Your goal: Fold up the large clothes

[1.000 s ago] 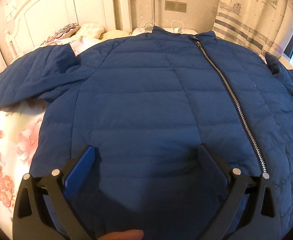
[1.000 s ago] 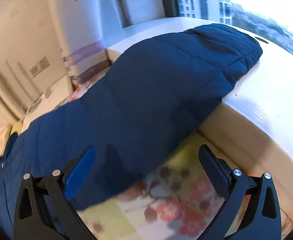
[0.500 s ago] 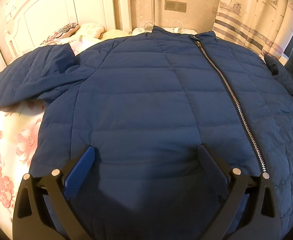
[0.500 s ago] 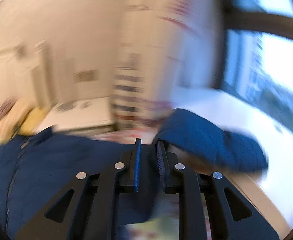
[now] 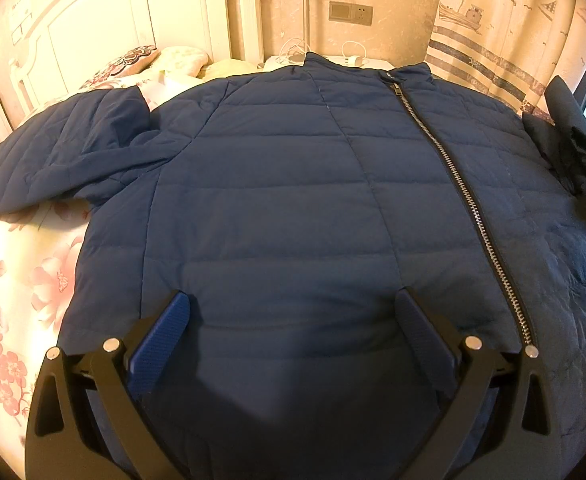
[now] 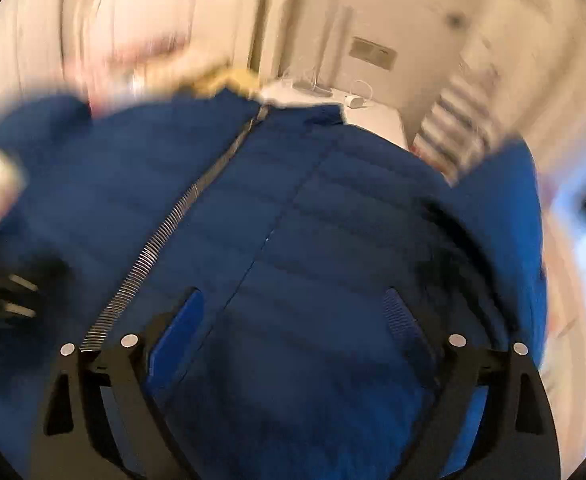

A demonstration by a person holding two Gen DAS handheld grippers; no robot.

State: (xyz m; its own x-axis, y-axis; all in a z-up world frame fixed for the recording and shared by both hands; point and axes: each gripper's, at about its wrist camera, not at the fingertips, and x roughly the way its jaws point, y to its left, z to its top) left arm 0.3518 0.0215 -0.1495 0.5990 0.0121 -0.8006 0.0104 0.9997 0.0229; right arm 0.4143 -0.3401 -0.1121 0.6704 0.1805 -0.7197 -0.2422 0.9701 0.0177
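A large navy quilted jacket (image 5: 277, 200) lies front up on the bed, zipped, with a silver zipper (image 5: 453, 184) running to the collar. Its left sleeve (image 5: 61, 156) stretches out to the left. Its right sleeve (image 5: 573, 152) is bunched up at the right edge. My left gripper (image 5: 293, 312) is open and empty, low over the jacket's hem. In the blurred right wrist view the jacket (image 6: 333, 240) fills the frame and my right gripper (image 6: 293, 312) is open over its right half, with the sleeve (image 6: 505, 208) raised at the right.
The bed has a floral sheet (image 5: 17, 280) and a white headboard (image 5: 105, 28) with pillows (image 5: 133, 60). A white nightstand (image 5: 333, 62) with cables stands behind the collar. A striped curtain (image 5: 505, 40) and a window are at the right.
My right gripper was shut half a second ago and is now open. It has swung left from the window ledge over the jacket body. The right sleeve moved inward. My left gripper stayed still.
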